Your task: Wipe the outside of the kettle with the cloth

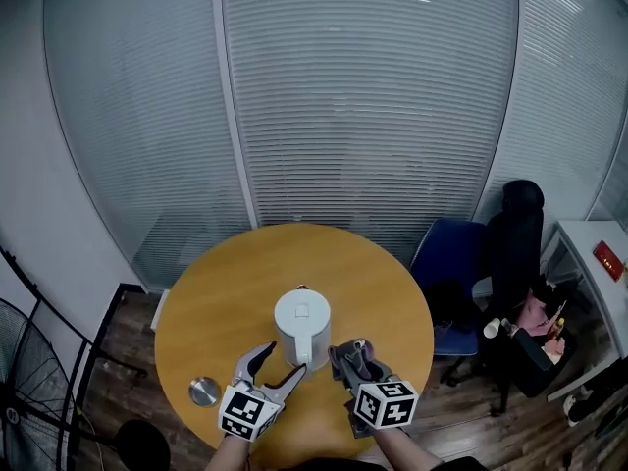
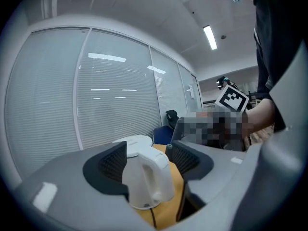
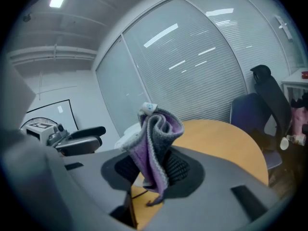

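A white kettle (image 1: 302, 324) stands near the middle of the round wooden table (image 1: 226, 292). In the left gripper view the kettle (image 2: 144, 177) fills the space between the jaws, its handle turned toward the camera. My left gripper (image 1: 280, 361) is open at the kettle's near-left side, its pads (image 2: 111, 163) apart from the body. To the kettle's near right, my right gripper (image 1: 353, 361) is shut on a folded grey and purple cloth (image 3: 156, 146), which stands up between its jaws. Part of the kettle (image 3: 126, 136) shows behind the cloth.
A small round metal disc (image 1: 204, 392) lies on the table at the near left. A thin cord (image 2: 153, 218) runs from the kettle's base. A blue chair (image 1: 453, 263) and a black chair (image 1: 515, 253) stand right of the table, a fan (image 1: 25, 371) to its left.
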The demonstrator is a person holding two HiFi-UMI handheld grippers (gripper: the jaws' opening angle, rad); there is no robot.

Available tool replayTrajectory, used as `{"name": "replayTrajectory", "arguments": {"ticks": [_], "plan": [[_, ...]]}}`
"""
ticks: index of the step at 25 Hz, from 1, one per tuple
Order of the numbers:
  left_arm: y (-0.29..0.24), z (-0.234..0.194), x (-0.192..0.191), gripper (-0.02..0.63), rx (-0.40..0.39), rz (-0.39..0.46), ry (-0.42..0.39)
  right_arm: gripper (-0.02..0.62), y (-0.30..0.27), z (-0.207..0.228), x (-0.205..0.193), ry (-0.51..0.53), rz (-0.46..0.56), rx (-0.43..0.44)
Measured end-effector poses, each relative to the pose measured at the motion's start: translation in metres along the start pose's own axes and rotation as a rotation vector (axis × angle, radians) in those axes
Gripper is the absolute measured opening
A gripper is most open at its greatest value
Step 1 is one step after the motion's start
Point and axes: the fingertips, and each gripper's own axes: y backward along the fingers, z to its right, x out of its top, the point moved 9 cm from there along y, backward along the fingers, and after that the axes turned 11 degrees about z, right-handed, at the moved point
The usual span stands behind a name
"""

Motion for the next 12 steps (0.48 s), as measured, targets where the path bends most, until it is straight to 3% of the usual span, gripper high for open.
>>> {"name": "replayTrajectory", "arguments": {"ticks": [12], "plan": [[-0.048,-0.033,-0.005,0.295,-0.222,-0.051,-0.086,0.114,-0.032,-0.014,0.012,-0.017,0.105,-0.063]]}}
